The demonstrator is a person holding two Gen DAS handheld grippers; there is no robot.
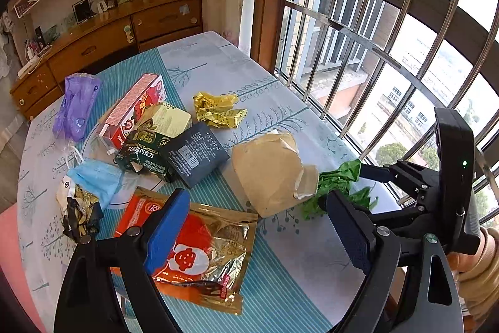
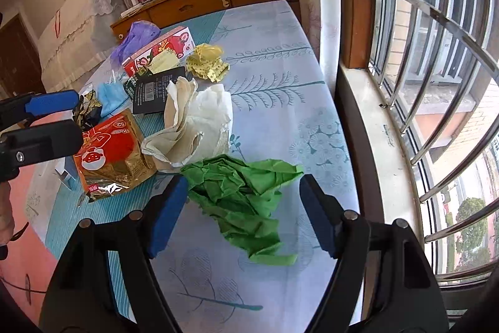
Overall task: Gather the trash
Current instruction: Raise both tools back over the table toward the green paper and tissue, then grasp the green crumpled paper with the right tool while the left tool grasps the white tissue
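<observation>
Both grippers hovered with jaws apart, holding nothing: right gripper (image 2: pixel 243 214) over green paper (image 2: pixel 243 192), left gripper (image 1: pixel 259 233) over the foil pouch (image 1: pixel 202 252). No trash looked collected; brown paper (image 1: pixel 271 170), boxes (image 1: pixel 162 133), mask (image 1: pixel 96 177), yellow wrapper (image 1: pixel 218 110) and purple bag (image 1: pixel 76 105) lay clustered on the table (image 1: pixel 202 61). Far half bare; window bars (image 1: pixel 374 36) close alongside.

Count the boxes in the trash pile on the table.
3: the red strawberry box at the back, the green chocolate box leaning on it, the black box in front. Others may be hidden underneath.
</observation>
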